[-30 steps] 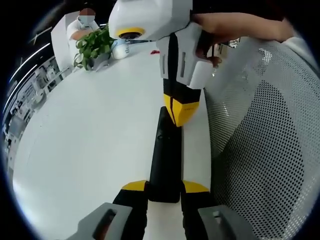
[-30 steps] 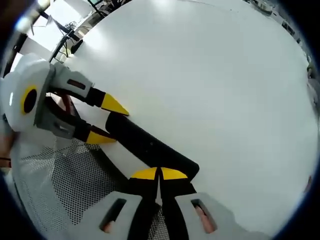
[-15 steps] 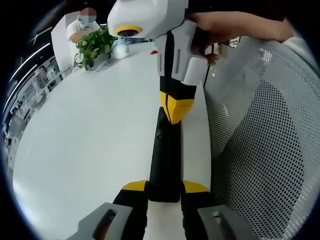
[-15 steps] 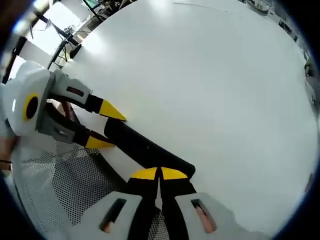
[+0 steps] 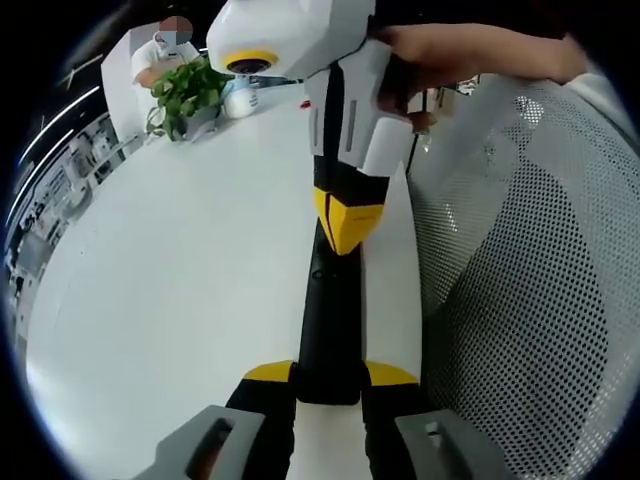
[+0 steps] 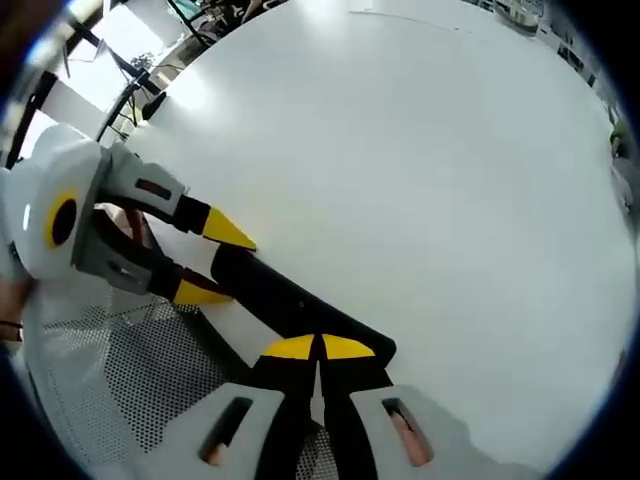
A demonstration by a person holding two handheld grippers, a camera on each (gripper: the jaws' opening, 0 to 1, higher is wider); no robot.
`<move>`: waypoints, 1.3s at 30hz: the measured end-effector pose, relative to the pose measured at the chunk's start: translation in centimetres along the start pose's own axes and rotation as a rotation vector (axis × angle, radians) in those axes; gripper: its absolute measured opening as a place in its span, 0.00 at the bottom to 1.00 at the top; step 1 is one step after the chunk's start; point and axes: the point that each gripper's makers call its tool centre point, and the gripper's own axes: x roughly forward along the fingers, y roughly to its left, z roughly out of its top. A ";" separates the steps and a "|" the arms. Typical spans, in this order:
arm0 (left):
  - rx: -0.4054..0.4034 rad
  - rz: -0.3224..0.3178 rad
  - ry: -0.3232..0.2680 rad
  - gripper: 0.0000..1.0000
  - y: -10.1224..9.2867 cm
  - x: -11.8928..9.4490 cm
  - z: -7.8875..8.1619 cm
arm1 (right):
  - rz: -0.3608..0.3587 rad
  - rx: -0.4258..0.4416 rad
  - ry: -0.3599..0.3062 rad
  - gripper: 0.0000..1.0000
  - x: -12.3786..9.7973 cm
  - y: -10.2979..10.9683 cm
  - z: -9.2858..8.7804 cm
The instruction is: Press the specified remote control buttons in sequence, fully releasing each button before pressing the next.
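A long black remote control (image 5: 328, 320) lies flat on the white table (image 5: 170, 270), close to the table's edge and running roughly along it. In the left gripper view its near end sits between the yellow-tipped jaws of the left gripper (image 5: 328, 378), which are clamped against its two long sides. The remote's far end reaches to the right gripper (image 5: 343, 222), which comes down from above with its yellow-and-black tips pressed together into a single point that rests on the remote's top face; whether a button is being pushed in cannot be told from here. A hand (image 5: 450, 52) grips the white body of that gripper.

In the right gripper view the remote control (image 6: 290, 300) runs diagonally from the left gripper (image 6: 205, 262), whose two yellow tips straddle one end, down to the right gripper (image 6: 319, 348), whose own jaws meet tip to tip with no gap, directly over the other end of the remote.

Just beside the table edge stands a white perforated mesh chair back (image 5: 530, 290), also seen under the left gripper in the right gripper view (image 6: 130, 370). At the far side of the table sit a green potted plant (image 5: 185, 90) and a small white object (image 5: 240, 100) next to it, with a person in white (image 5: 160, 50) seated behind them.
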 end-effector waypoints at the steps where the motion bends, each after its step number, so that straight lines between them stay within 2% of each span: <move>1: 0.001 0.000 0.001 0.25 0.0 0.0 0.0 | -0.001 0.000 0.000 0.00 0.0 0.0 0.0; 15: 0.017 0.004 -0.001 0.25 0.0 0.2 0.4 | -0.016 -0.001 -0.015 0.00 0.1 -0.2 0.2; 20: 0.022 0.008 -0.008 0.25 -0.1 0.3 0.5 | 0.020 0.058 -0.020 0.00 0.1 -0.3 0.1; 33: 0.015 0.009 -0.011 0.24 -0.1 0.3 0.5 | -0.012 0.002 -0.012 0.00 0.1 0.0 0.1; 39: -0.004 0.006 -0.005 0.25 0.0 0.3 0.5 | 0.003 0.030 -0.009 0.00 0.0 -0.2 0.2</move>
